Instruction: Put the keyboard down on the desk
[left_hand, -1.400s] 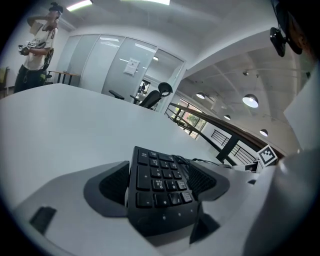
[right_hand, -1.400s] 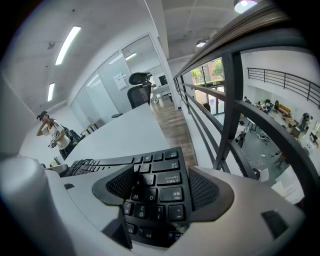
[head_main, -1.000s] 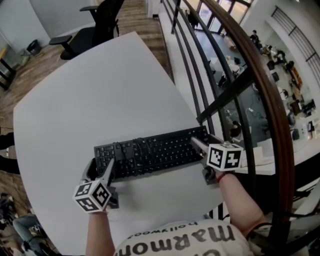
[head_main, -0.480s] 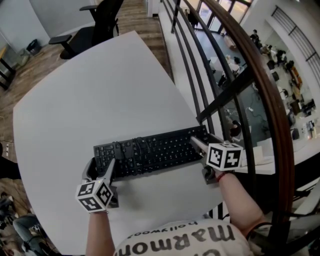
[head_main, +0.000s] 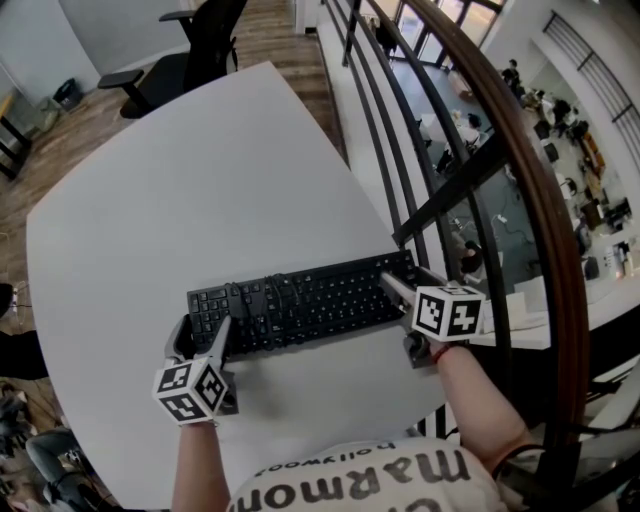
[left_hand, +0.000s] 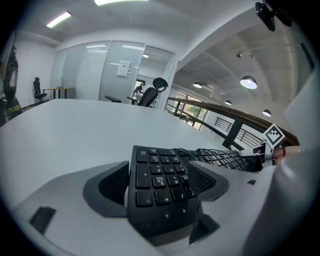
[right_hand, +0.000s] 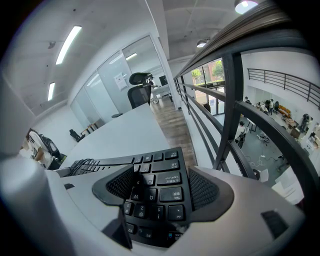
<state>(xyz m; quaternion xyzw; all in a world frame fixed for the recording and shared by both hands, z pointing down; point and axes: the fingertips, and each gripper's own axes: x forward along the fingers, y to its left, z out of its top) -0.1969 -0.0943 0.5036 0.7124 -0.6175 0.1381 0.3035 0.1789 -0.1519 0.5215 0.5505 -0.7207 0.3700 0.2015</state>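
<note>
A black keyboard sits low along the near edge of the desk, toward its right corner. The left gripper and the right gripper each clamp one end. The set-down seems nearly done; next, settle it flat, then open both jaws.

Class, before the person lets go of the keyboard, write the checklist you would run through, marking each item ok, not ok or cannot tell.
1. Left gripper clamped on the keyboard's number-pad end: ok.
2. Right gripper clamped on its other end: ok.
3. Desk around the keyboard free of other things: ok.
4. Keyboard resting flat on the desk: cannot tell.
5. The end at the right gripper fully on the desk, not past the edge by the railing: cannot tell.
6. Cable gathered on the keys, not dangling: ok.
</note>
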